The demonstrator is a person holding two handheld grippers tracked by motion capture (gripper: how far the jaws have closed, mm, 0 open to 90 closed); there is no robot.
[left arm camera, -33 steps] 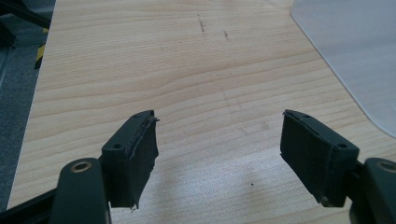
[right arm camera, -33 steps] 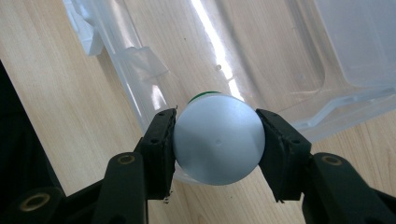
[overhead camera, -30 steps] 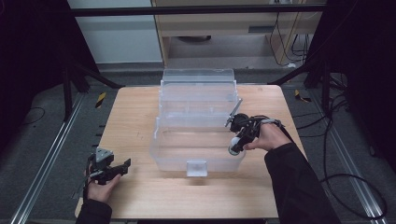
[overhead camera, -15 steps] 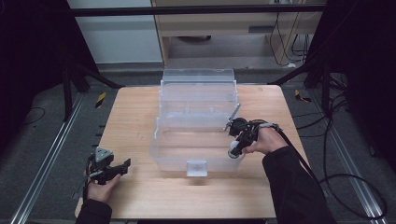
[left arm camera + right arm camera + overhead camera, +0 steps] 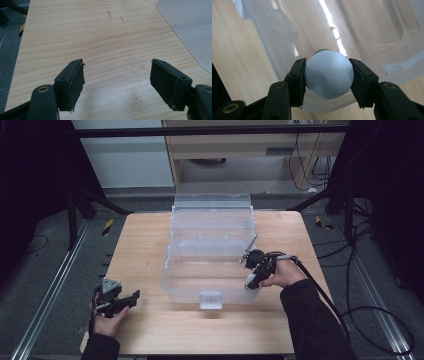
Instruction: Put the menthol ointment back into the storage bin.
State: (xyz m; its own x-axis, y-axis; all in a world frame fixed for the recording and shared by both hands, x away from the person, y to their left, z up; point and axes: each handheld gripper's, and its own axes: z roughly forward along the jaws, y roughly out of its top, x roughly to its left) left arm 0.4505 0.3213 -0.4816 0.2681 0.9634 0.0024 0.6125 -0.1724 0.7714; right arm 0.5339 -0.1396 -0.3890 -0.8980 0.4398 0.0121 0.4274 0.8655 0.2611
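My right gripper [image 5: 328, 77] is shut on a white round bottle [image 5: 328, 73]; its flat pale end faces the camera and a green rim shows behind it. In the high view the right gripper [image 5: 252, 281] points down and holds the bottle [image 5: 251, 284] at the right front corner of a clear plastic box [image 5: 192, 292], just inside its wall. The box's hinged lid [image 5: 212, 212] stands open at the back. My left gripper [image 5: 131, 297] rests open near the table's front left, and the left gripper [image 5: 117, 85] has nothing between its jaws.
The box sits mid-table on a light wooden table [image 5: 140, 240]. A small clear latch [image 5: 210, 299] juts from the box's front wall. A corner of the box [image 5: 190, 27] shows at the upper right of the left gripper view. Cables [image 5: 360, 315] trail on the floor at right.
My right hand has sunk a little with the bottle, lower into the box's right front corner. The left hand has kept still.
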